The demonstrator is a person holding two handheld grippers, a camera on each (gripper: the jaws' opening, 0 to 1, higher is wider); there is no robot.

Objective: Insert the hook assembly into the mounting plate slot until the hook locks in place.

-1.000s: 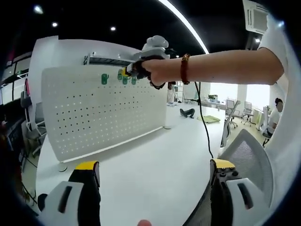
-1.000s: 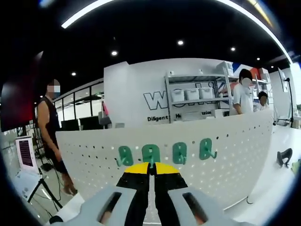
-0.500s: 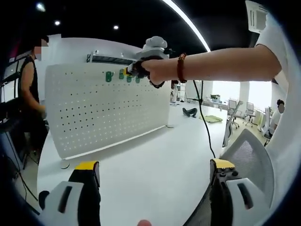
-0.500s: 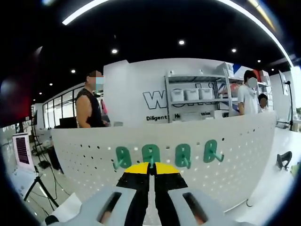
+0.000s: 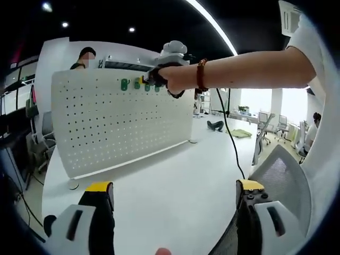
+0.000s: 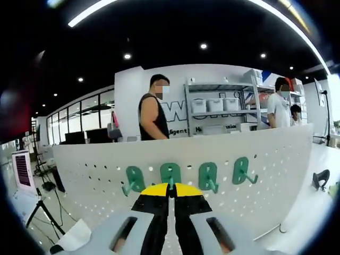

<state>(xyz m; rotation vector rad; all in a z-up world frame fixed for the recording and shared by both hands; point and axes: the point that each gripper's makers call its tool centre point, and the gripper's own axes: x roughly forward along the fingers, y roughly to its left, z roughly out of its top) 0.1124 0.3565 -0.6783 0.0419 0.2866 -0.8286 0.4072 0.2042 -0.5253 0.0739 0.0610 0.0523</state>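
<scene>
The right gripper [image 6: 170, 187] is held up near the top edge of a white pegboard [image 5: 106, 127] that stands upright on a white table [image 5: 170, 180]. Its yellow-tipped fingers [image 6: 156, 189] are pressed together with only a thin line between them, and they seem to pinch the bottom of a green hook [image 6: 170, 174], the second in a row of four. The other green hooks [image 6: 208, 176] sit just beside it, all along the same row of holes. I think the gripper holds the hook straight on so that its back can push squarely into the board and click in; I cannot tell if it has locked. The board looks hard, smooth and flat, full of small round holes in neat rows. The hooks look like smooth plastic, rounded on top with a little curl sticking out at the bottom. In the left gripper view the person's bare arm [image 5: 249, 74], with a bead bracelet, reaches across to the board. The left gripper [image 5: 172, 194] hangs low over the table, fingers wide apart and grasping nothing, likely waiting out of the way.
</scene>
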